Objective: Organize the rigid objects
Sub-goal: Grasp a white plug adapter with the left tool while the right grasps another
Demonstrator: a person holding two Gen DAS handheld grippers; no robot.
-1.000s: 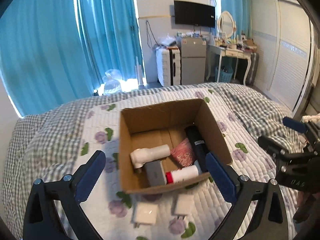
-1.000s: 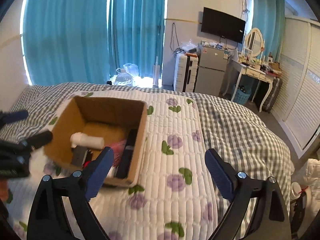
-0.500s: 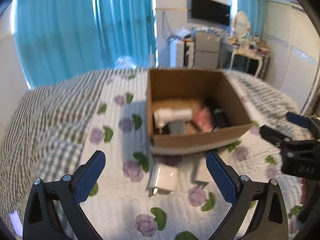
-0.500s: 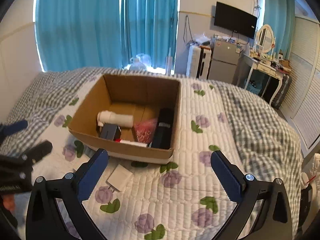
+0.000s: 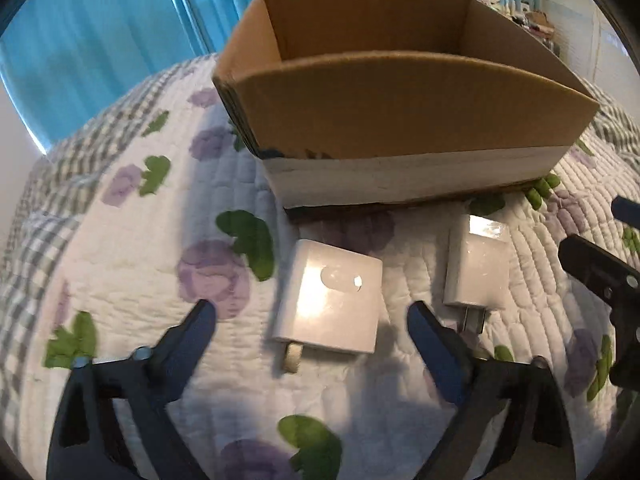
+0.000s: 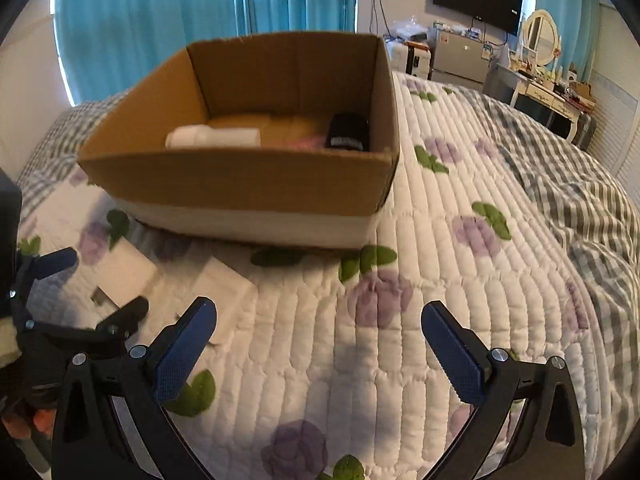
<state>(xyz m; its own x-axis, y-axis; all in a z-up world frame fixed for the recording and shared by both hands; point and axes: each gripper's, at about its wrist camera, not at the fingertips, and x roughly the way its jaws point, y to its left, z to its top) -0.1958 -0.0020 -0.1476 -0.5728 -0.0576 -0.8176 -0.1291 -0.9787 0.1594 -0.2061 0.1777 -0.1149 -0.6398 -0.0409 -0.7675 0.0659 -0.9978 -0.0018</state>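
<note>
Two white plug chargers lie on the quilt in front of a cardboard box (image 5: 400, 100). My left gripper (image 5: 312, 316) is open, low over the quilt, its fingers either side of the larger charger (image 5: 332, 300) without touching it. The smaller charger (image 5: 478, 264) lies just right of it. My right gripper (image 6: 318, 320) is open and empty above bare quilt, right of both chargers (image 6: 224, 292). In the right wrist view the box (image 6: 248, 184) holds a white tube-like item (image 6: 212, 138) and a black cylinder (image 6: 347, 132).
The bed has a floral quilt (image 6: 460, 280) and a grey checked blanket (image 6: 580, 200) at the right. Blue curtains, a TV (image 6: 478, 0), a small fridge and a dressing table stand beyond the bed.
Both grippers have dropped low toward the quilt. The left one has closed in on the larger charger, which now sits between its open fingers. The box now looms close.
</note>
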